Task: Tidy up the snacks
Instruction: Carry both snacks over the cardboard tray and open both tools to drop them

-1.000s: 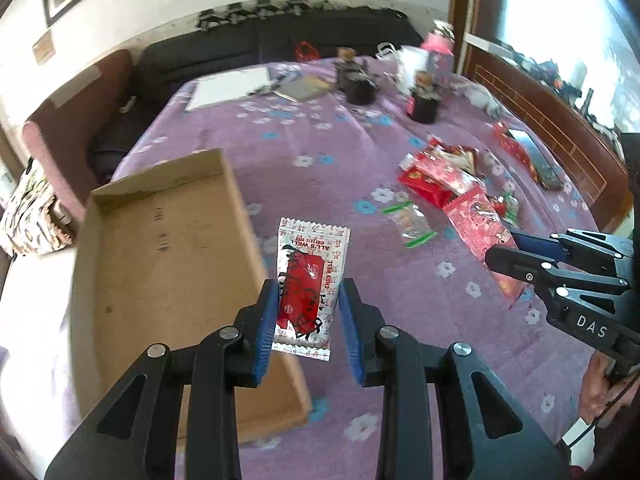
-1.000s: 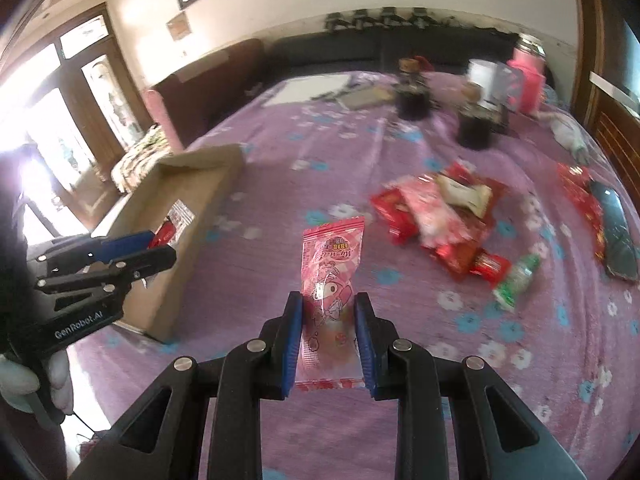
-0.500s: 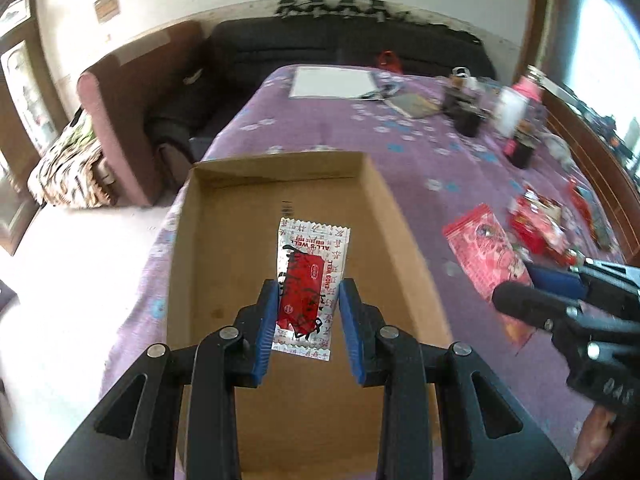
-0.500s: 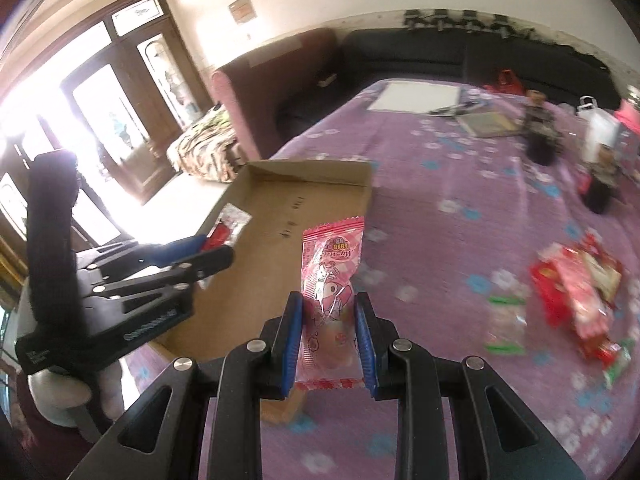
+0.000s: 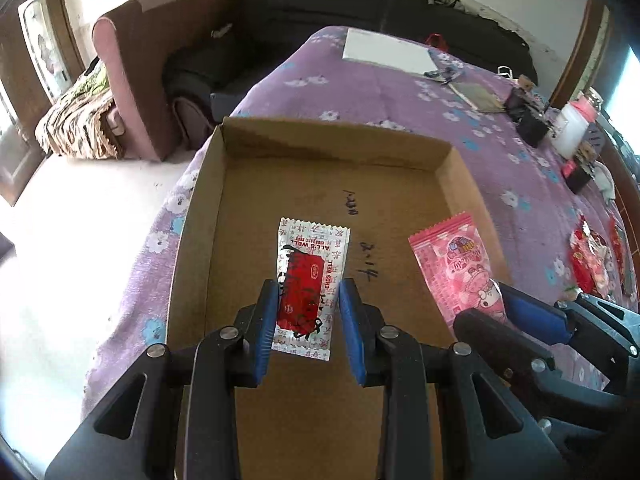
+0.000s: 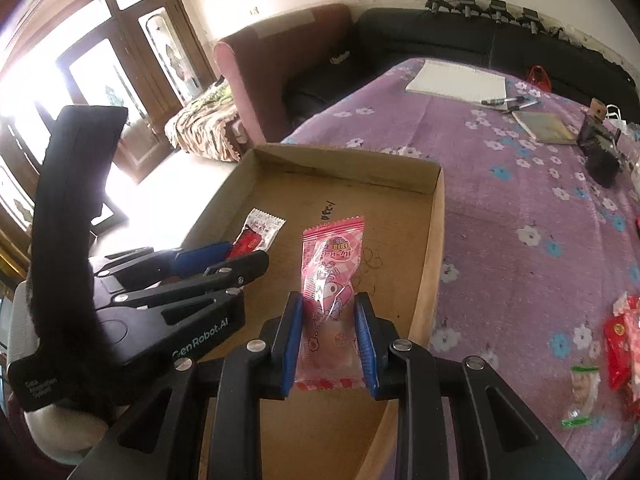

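left gripper point(image 5: 308, 312) clamped on red-white sachet point(image 5: 310, 280) over cardboard box point(image 5: 332, 184) | right gripper point(image 6: 329, 332) clamped on pink snack packet point(image 6: 330, 280) over same box, beside it

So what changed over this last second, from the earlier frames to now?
Both grippers swung left from above the purple cloth to over the cardboard box. The left gripper still clamps the red-and-white packet; the right gripper still clamps the pink packet. Nothing released.
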`<state>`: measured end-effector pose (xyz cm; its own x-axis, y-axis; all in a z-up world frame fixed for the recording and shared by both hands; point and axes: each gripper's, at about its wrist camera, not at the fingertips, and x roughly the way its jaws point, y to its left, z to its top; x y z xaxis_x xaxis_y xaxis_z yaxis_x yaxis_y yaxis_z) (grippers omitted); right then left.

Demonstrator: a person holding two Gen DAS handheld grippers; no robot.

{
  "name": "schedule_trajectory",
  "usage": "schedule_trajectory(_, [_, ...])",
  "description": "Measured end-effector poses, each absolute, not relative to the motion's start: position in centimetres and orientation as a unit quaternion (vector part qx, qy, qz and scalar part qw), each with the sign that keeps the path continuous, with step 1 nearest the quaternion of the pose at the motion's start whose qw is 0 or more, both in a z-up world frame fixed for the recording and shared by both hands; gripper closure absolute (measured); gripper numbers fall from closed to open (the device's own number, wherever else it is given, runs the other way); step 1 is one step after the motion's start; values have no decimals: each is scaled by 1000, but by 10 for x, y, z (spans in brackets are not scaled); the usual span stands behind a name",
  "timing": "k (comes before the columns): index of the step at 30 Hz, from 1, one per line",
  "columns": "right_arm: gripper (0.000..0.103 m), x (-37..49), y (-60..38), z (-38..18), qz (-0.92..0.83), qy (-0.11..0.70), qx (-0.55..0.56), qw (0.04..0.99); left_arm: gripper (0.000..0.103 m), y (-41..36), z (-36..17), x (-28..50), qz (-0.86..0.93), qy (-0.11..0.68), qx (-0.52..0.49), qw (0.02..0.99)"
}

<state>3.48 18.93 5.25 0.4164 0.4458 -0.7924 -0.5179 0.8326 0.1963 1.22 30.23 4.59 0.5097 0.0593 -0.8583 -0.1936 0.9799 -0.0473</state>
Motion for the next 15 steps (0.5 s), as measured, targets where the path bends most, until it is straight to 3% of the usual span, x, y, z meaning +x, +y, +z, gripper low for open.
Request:
schedule_trajectory(13, [74,54,202,37,277,465,-32,841,71,320,37,18,80,492,-88,863])
schedule_trajectory(15, [65,51,200,40,279,460,-28,842,71,322,38,16,82,493,-92,861])
